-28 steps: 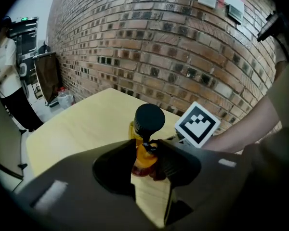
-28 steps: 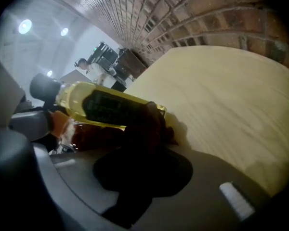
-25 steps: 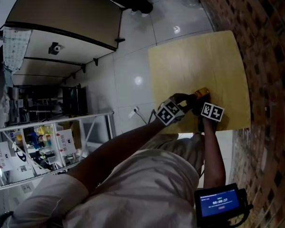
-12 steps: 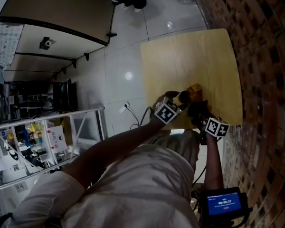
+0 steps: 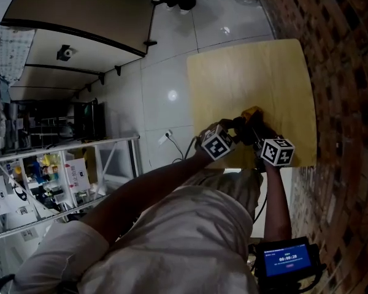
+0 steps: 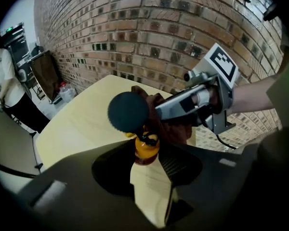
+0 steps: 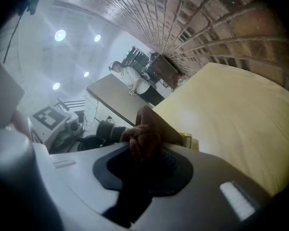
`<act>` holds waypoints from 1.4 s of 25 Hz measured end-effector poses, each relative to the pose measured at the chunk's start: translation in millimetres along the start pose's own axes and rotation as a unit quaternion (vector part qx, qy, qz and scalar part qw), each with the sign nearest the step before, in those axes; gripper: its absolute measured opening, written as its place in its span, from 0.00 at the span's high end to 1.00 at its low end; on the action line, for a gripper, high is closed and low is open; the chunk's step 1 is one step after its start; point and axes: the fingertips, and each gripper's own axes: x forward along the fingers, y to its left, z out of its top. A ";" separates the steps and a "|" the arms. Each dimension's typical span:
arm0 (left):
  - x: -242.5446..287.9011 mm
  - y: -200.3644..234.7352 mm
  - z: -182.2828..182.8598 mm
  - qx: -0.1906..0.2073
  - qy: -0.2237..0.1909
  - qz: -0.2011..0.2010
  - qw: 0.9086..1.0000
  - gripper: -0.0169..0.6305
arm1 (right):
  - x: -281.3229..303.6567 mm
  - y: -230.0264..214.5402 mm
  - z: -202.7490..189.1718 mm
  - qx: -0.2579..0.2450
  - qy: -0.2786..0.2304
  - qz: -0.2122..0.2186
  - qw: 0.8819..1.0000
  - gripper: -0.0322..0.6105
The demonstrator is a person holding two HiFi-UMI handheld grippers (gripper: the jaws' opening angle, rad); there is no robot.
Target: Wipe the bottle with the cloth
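My left hand-held gripper has just closed in, and its jaws now clamp the orange bottle, black cap toward me, by the near edge of the desk. My right hand-held gripper is pinched tight on the brown cloth, which lies against the bottle's far side, with the brick wall beyond.

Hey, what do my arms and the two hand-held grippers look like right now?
The left hand-held gripper and the right hand-held gripper each carry a white marker cube printed with black squares. Their bodies are light grey; a black cable trails beneath the right one. The left one's jaws have just been closing, with the bottle between them. You wear a pale short-sleeved shirt; your forearms are bare.
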 end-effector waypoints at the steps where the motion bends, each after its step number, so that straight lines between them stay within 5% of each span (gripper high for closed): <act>1: -1.0 -0.1 1.3 0.004 -0.002 -0.001 1.000 0.71 | 4.6 -4.5 2.2 0.003 0.007 -0.009 1.000 0.83; 11: -15.5 -8.0 2.0 0.010 -0.006 -0.011 1.000 0.71 | 46.0 -59.0 -53.2 -0.012 0.157 -0.094 0.983 0.83; 17: -17.5 -9.7 1.0 0.012 -0.009 -0.012 1.000 0.71 | 48.8 -66.5 -65.2 -0.035 0.192 -0.091 0.977 0.83; 21: -13.4 -8.0 -4.2 0.005 -0.006 -0.014 1.000 0.71 | 36.4 -63.5 -60.3 0.003 0.158 -0.088 0.984 0.83; 27: -12.5 -6.1 -0.2 0.038 -0.001 -0.030 0.999 0.71 | -15.2 -61.3 -15.4 0.093 0.020 -0.053 0.994 0.83; 31: -9.5 -2.4 -1.0 0.051 -0.002 -0.038 0.998 0.71 | -32.2 -34.1 20.3 0.055 -0.015 0.008 0.998 0.83; 35: -8.0 -0.8 1.0 0.046 -0.004 -0.041 0.998 0.71 | -29.2 11.7 37.1 -0.013 0.015 0.076 0.997 0.83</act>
